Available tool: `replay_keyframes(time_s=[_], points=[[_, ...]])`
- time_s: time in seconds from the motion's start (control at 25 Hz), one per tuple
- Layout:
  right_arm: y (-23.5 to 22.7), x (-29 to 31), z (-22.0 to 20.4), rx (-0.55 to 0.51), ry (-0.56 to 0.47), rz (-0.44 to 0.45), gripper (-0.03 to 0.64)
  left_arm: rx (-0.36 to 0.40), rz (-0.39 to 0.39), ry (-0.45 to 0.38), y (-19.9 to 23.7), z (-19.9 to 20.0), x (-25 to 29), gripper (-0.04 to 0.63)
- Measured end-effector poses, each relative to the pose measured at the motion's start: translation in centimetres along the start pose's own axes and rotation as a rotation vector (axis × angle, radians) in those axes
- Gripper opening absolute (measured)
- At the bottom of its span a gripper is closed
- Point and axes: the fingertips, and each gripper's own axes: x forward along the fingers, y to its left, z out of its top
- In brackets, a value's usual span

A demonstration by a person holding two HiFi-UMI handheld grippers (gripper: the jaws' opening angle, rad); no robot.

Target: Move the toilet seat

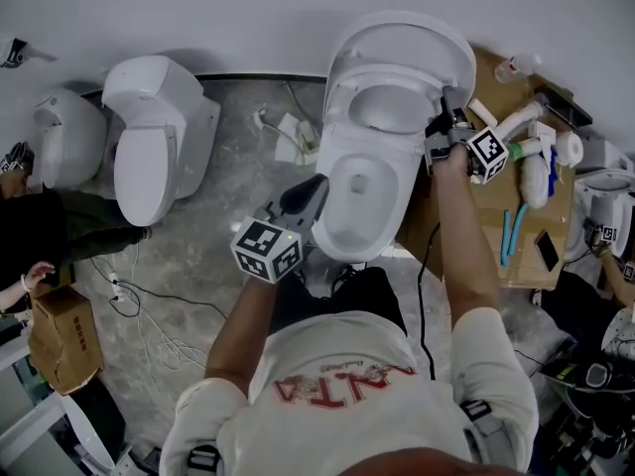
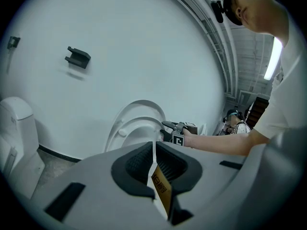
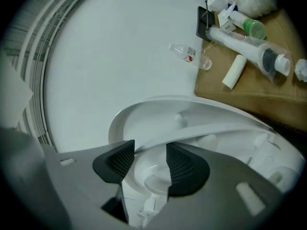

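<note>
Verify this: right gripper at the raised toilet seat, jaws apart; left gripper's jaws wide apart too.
Wrong on the left gripper: the left gripper view shows its jaws together. The right gripper is at the raised toilet seat, jaws apart.

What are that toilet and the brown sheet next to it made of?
Toilet bowl: glossy white and smooth with soft reflections, probably glazed ceramic. Raised seat: white and thinner, likely plastic. Brown sheet: matte tan and flat, looks like cardboard.

The grey floor (image 1: 248, 167) carries an open toilet (image 1: 362, 196), a closed toilet (image 1: 149, 142), loose white cables (image 1: 149, 305) and a brown cardboard sheet (image 1: 524, 274).
</note>
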Motion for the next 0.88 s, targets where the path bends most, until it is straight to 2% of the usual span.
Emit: replay_keyframes(time_s=[0.36,0.64,0.68,0.88], points=[[-0.2,1.0,0.6,-0.009,0.014,0.010,0.204,-0.018,0.031,-0.023,0.1,0.3,-0.6,0.028],[1.0,-1.6,-1.0,-0.115,0.078,0.018,0.198,-0.019,0.018,-0.032,-0.5,1.2,-1.1,0.028],[1.4,-2.4,-1.5,-0.142,0.091,0.019,0.187,-0.017,0.013,-0.035,-0.6,1.4,-1.3,0.028],[3.9,-6.9,-4.2,-0.307,0.132,0.000,0.041,0.007,-0.026,-0.054,-1.4,2.8,-1.7,0.028]])
